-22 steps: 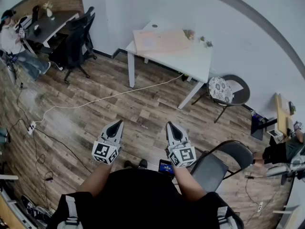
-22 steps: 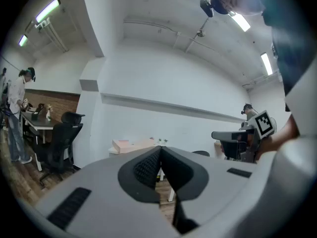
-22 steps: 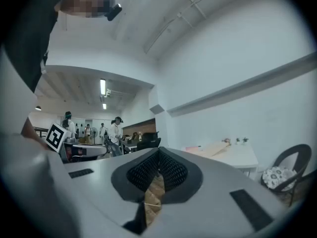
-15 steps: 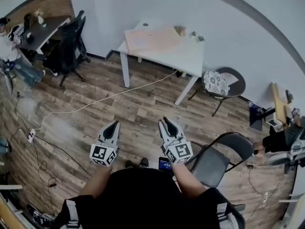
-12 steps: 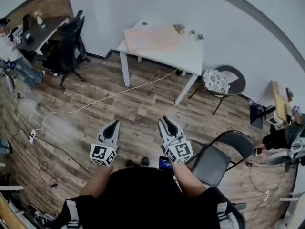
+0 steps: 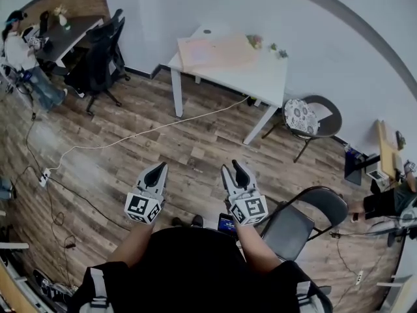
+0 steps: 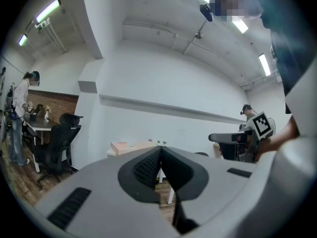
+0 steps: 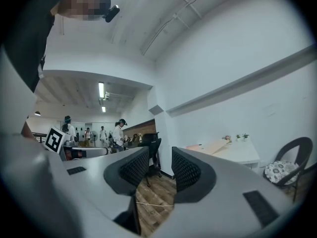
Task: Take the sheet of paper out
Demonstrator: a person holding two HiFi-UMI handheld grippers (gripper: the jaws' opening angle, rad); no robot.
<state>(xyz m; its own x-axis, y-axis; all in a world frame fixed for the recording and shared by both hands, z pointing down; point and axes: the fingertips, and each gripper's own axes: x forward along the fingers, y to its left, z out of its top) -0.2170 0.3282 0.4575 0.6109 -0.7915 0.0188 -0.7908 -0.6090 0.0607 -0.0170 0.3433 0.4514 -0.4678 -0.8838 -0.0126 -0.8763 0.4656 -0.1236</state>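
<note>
A pinkish sheet or folder [image 6: 216, 51] lies flat on the white table [image 6: 264, 78] across the room, by the wall. It shows small in the left gripper view [image 7: 131, 146] and the right gripper view [image 8: 218, 145]. Both grippers are held level in front of the person, far from the table. My left gripper [image 6: 158, 169] [image 7: 159, 150] is shut, its pads touching with nothing between them. My right gripper [image 6: 233, 168] [image 8: 160, 155] is open, and only the floor shows through the gap.
Wooden floor with a white cable [image 6: 143, 132] lies between me and the table. A round chair with a patterned cushion [image 6: 301, 119] stands right of the table, a folding chair [image 6: 300, 223] by my right side. A black office chair [image 6: 101, 57], a dark desk [image 6: 71, 28] and a person [image 6: 19, 51] are at far left.
The right gripper's jaws have spread apart from a nearly closed point. The head view swung a little and back. Both hands stay in much the same place.
</note>
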